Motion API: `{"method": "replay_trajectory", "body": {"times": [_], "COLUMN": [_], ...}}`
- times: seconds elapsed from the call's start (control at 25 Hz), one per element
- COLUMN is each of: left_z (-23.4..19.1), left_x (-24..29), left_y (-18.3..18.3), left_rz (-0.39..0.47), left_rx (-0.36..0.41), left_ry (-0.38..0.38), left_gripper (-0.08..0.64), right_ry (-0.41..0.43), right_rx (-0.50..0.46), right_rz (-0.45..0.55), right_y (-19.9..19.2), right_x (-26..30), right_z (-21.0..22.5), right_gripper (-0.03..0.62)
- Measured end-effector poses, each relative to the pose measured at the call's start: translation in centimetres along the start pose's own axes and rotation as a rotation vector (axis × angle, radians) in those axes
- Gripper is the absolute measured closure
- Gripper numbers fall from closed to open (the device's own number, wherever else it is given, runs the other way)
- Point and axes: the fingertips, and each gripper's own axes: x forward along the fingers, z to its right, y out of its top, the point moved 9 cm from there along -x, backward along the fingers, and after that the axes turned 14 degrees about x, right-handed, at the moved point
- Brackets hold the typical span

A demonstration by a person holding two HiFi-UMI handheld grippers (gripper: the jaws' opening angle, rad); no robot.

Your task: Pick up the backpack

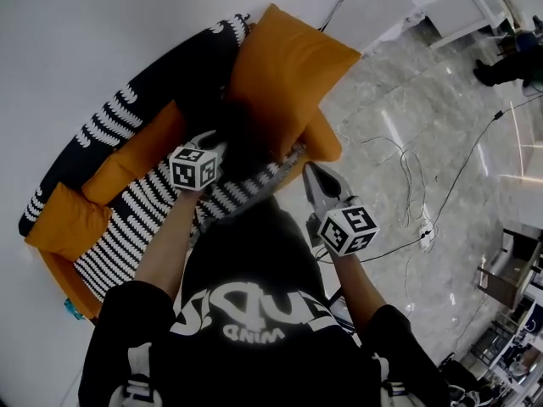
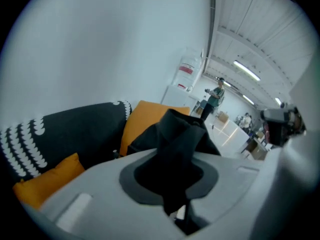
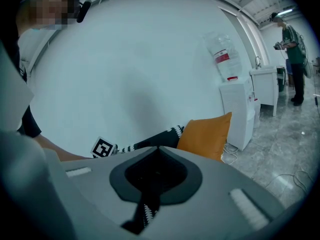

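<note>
The black backpack (image 1: 242, 142) lies on the sofa against the big orange cushion (image 1: 288, 66). My left gripper (image 1: 219, 149) reaches onto its top. In the left gripper view a black strap (image 2: 175, 129) of the backpack rises from between the jaws of the left gripper (image 2: 171, 154), which are shut on it, with the bag's body (image 2: 145, 145) hanging behind. My right gripper (image 1: 310, 173) is off to the right of the bag, over the sofa's front edge. The right gripper (image 3: 159, 151) is shut with nothing between its jaws.
The sofa (image 1: 127, 202) has a black and white patterned cover, with smaller orange cushions (image 1: 64, 219) at its left. Cables (image 1: 407, 176) trail over the marble floor to the right. A water dispenser (image 3: 240, 109) stands by the wall, and a person (image 3: 292, 59) stands farther off.
</note>
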Motion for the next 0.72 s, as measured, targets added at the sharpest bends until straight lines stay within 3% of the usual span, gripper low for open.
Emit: {"method": "replay_trajectory", "body": {"times": [0.32, 0.72], "left_z": [1.0, 4.4], "left_x": [-4.0, -11.1], "left_y": [2.1, 4.8], "left_rz": [0.129, 0.219], "left_rx": [-0.053, -0.048], "left_ry": [0.075, 0.075], "left_gripper": [0.508, 0.511], "right_ry": [0.0, 0.023], "right_rx": [-0.019, -0.016], "right_rz": [0.003, 0.037], "right_y": [0.4, 0.7], "right_x": [-0.8, -1.2], "right_z": [0.3, -0.8], "right_gripper": [0.592, 0.592]}}
